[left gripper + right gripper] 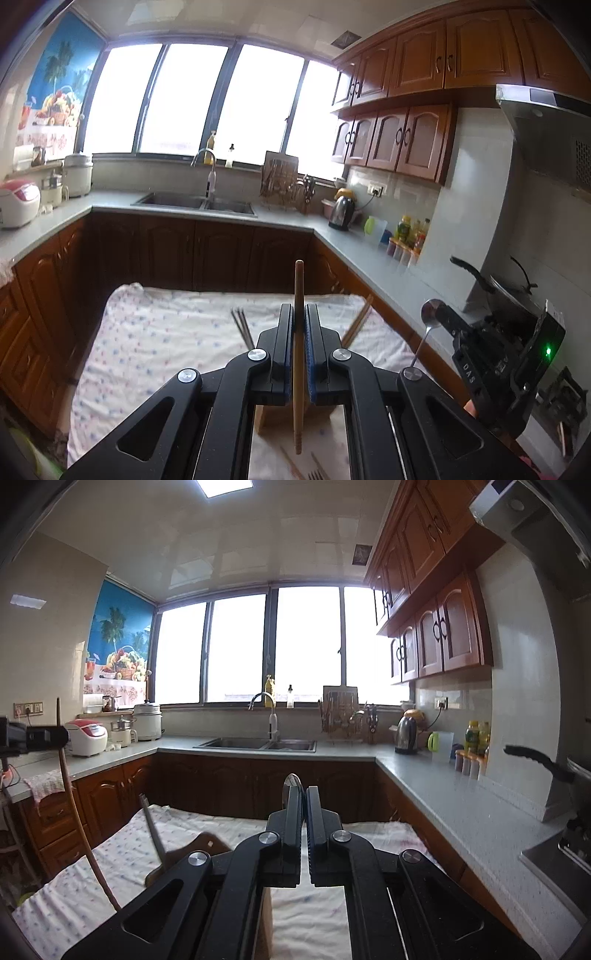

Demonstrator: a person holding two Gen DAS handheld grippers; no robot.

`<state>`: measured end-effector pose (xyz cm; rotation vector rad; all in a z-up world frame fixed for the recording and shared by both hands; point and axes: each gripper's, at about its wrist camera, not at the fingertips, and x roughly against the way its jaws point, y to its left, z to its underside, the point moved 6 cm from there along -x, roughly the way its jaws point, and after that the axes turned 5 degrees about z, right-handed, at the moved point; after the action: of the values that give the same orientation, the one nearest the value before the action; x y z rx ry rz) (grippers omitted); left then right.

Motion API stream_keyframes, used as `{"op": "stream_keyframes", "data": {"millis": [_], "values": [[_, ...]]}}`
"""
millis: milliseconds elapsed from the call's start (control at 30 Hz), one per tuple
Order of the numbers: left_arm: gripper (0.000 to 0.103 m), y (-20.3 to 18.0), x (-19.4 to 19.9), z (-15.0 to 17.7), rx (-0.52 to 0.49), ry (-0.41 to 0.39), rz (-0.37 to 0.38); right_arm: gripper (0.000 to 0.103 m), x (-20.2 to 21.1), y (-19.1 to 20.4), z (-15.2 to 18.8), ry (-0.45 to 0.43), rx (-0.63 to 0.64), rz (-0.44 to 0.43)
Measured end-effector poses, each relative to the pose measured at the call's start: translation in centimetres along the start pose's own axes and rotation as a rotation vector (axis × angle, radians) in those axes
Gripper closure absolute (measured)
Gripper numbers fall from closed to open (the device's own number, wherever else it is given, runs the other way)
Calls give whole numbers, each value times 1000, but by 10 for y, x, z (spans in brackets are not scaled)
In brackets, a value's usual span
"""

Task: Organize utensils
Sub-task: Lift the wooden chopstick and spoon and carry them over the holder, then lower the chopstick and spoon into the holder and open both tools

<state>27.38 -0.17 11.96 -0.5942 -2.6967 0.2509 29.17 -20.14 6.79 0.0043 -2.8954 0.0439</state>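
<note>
Table cloth (155,347): I see the flowered cloth spread under both grippers, with loose dark chopsticks (242,325) at about 11 o'clock from my left jaws
Left gripper (298,339): I have it clamped on a wooden chopstick (298,295), which stands upright between the blue pads, its tip pointing to 12 o'clock
Wooden holder (264,419): I glimpse a wooden block below the left jaws at 6 o'clock; I cannot tell its compartments
Fork (314,474): tines lie on the cloth at 6 o'clock, not yet picked up
Bamboo chopsticks (356,325): a pair lies at 2 o'clock from the left jaws, on the cloth
Right gripper (304,805): I have it closed on a metal spoon (430,314), bowl raised toward 12 o'clock
Progress: I judge the sorting well short of done; two pieces are lifted, none visibly stowed, several remain on the cloth
</note>
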Motion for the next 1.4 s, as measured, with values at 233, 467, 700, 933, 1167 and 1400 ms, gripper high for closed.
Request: {"op": "stream_keyframes", "data": {"millis": [233, 467, 700, 933, 1167, 1400], "values": [[99, 8, -33, -15, -30, -42, -28, 101, -27, 11, -11, -57, 66, 37], [99, 17, -73, -14, -38, -54, -57, 101, -54, 33, -5, -116, 148, 63], [99, 29, -113, 11, -6, -18, -96, 101, -70, 46, 30, -95, 182, 53], [99, 34, -129, 38, 16, 1, -105, 100, -64, 47, 53, -52, 163, 22], [99, 45, -135, 71, 55, 30, -102, 100, -62, 33, 69, 29, 106, 4], [99, 46, -128, 79, 40, 9, -65, 101, -62, 31, 85, 112, 93, -32]]}}
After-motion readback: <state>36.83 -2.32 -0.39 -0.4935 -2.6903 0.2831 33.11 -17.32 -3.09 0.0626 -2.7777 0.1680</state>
